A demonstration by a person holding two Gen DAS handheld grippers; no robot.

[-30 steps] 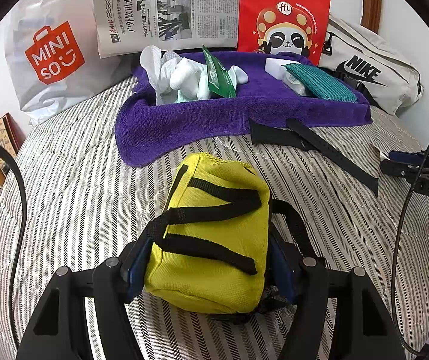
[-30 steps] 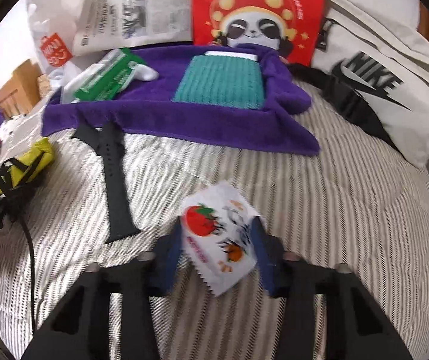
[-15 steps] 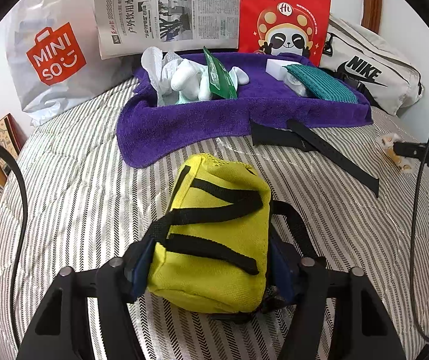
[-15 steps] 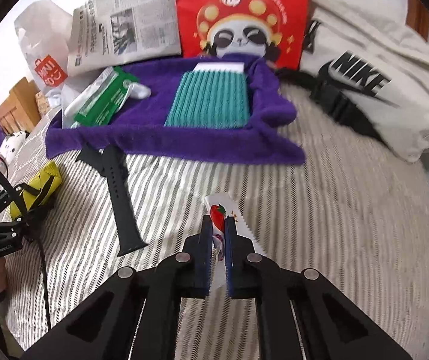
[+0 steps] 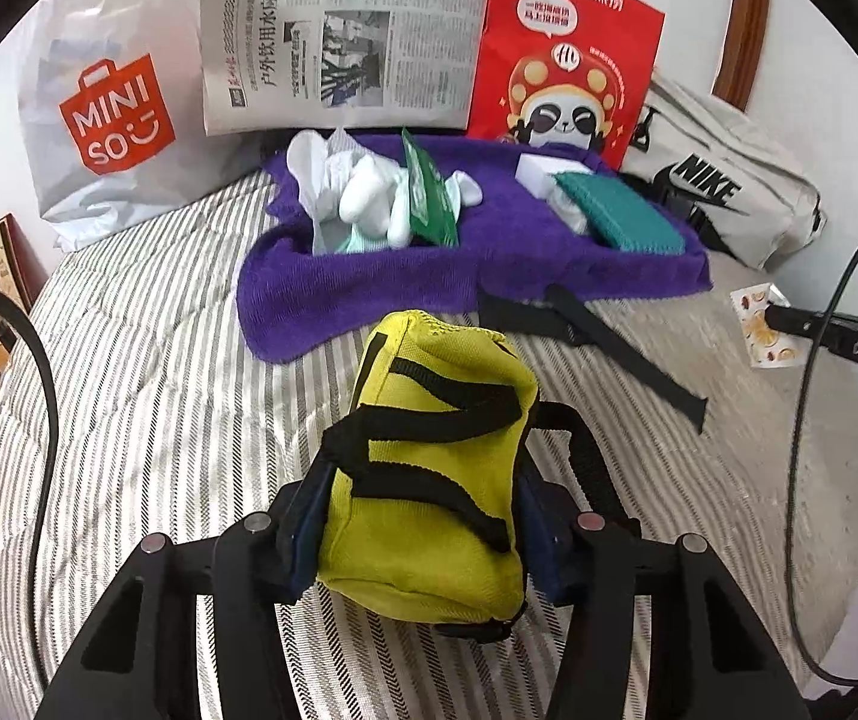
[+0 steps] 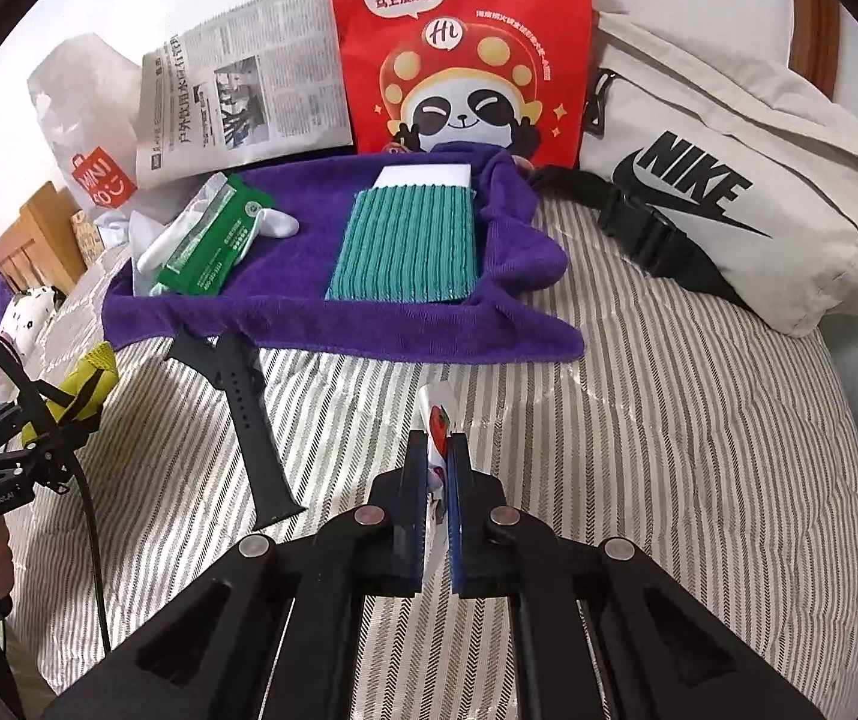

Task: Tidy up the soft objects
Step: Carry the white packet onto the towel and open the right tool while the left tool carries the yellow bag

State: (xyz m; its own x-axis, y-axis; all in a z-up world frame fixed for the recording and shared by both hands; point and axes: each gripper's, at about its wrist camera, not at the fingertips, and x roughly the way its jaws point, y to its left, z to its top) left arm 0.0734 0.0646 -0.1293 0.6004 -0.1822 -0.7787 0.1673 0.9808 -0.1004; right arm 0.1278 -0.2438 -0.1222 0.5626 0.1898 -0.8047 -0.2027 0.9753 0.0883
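Squeezed tighter than a second ago, the left tongs (image 5: 423, 516) have been closing on the yellow pouch (image 5: 429, 480) atop the striped bed (image 6: 699, 450); right tongs (image 6: 438, 468), now raised, pinch the fruit-print packet (image 6: 438, 420) before the purple towel (image 6: 309, 312).

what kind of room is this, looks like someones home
Most likely a bedroom: things lie on a grey striped quilted bed cover, a wooden headboard stands behind, and plush toys sit at the left.
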